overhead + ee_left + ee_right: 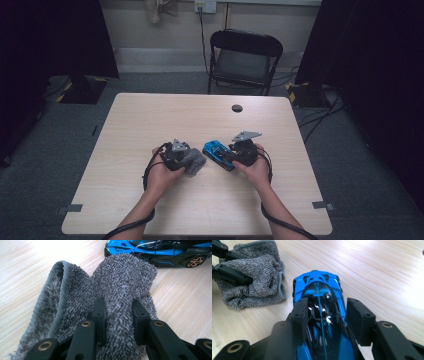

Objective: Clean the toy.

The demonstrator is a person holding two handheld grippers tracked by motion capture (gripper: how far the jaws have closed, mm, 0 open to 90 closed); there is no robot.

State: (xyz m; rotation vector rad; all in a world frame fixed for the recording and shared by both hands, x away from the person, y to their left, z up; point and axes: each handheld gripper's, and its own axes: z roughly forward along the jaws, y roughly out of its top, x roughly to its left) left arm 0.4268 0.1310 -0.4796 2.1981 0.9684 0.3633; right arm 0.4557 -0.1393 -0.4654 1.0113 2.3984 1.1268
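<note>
My left gripper (118,312) is shut on a fold of the grey fluffy cloth (120,277), which bunches up on the table between its pads. In the high view this gripper (181,154) and the cloth (194,162) sit at the table's middle. Just to the right lies a blue and black toy car (218,152). My right gripper (327,312) straddles the car (317,287) from behind. Its left pad lies against the car's side and its right pad stands off with a gap. The cloth (254,272) lies left of the car's nose.
The wooden table (200,120) has a small dark round cap (237,108) near its far edge. A black folding chair (245,55) stands behind the table. Dark curtains hang at both sides.
</note>
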